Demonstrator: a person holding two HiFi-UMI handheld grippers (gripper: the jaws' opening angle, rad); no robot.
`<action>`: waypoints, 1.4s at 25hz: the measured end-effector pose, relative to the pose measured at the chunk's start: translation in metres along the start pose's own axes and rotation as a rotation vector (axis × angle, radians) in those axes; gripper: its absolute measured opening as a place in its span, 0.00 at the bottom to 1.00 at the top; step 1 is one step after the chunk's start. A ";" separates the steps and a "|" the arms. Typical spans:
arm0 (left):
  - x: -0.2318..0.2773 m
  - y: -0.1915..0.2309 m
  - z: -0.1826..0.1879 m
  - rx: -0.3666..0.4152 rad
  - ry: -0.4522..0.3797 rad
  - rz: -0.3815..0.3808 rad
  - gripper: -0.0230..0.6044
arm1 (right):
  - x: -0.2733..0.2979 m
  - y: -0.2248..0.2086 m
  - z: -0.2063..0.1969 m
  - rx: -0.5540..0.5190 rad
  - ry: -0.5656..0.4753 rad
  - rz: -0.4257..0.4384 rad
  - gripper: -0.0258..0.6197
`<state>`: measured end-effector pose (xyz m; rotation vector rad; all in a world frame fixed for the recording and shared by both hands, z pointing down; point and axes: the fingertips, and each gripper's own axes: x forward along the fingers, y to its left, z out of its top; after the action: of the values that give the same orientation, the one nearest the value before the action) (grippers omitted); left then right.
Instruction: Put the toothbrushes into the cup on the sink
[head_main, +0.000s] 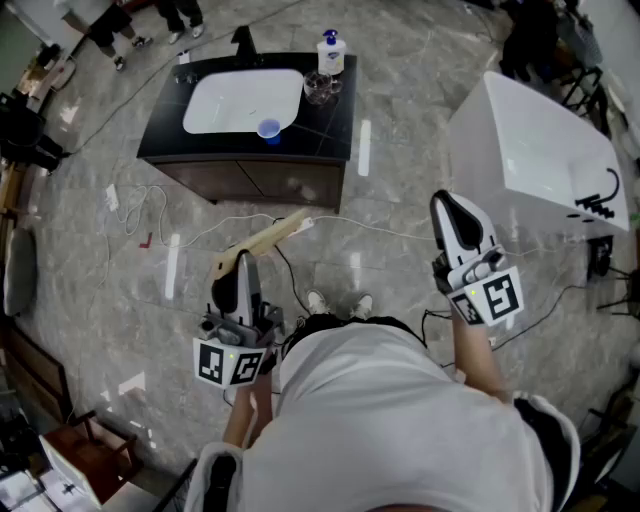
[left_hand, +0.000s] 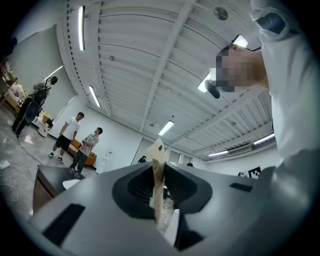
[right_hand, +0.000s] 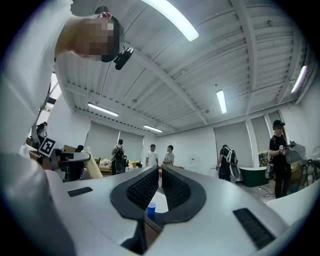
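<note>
**Toothbrush held well away from the sink**

The toothbrush (head_main: 268, 238), a long beige piece, is not at the sink (head_main: 330, 125). It hangs over the grey floor in front of the dark cabinet, well apart from it, and points slantwise toward it. The left gripper (head_main: 243, 268) pinches its near end, and the two pads are closed flat on it.

The blue cup (head_main: 268, 129) stands on the front rim of the white basin. A clear glass (head_main: 318, 88) and a soap bottle (head_main: 331, 52) stand at the back right corner of the sink top.

The right gripper (head_main: 455, 212) is to the right of the sink, also well apart. Its jaws are pressed almost together with nothing in them. Near it stands a white bathtub (head_main: 530, 150).
</note>
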<state>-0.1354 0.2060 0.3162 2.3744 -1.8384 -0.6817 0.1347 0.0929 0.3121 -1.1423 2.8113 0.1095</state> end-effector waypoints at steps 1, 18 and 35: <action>-0.001 0.000 0.000 0.001 0.000 0.000 0.12 | -0.001 0.001 0.000 -0.001 0.001 0.000 0.11; -0.007 0.015 0.002 -0.010 0.007 0.001 0.12 | 0.003 0.013 0.004 0.016 -0.029 -0.006 0.11; -0.001 0.057 0.000 -0.060 0.017 -0.047 0.12 | 0.021 0.039 0.001 -0.022 0.014 -0.052 0.11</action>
<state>-0.1869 0.1910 0.3344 2.3843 -1.7356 -0.7078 0.0922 0.1061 0.3094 -1.2252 2.7969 0.1283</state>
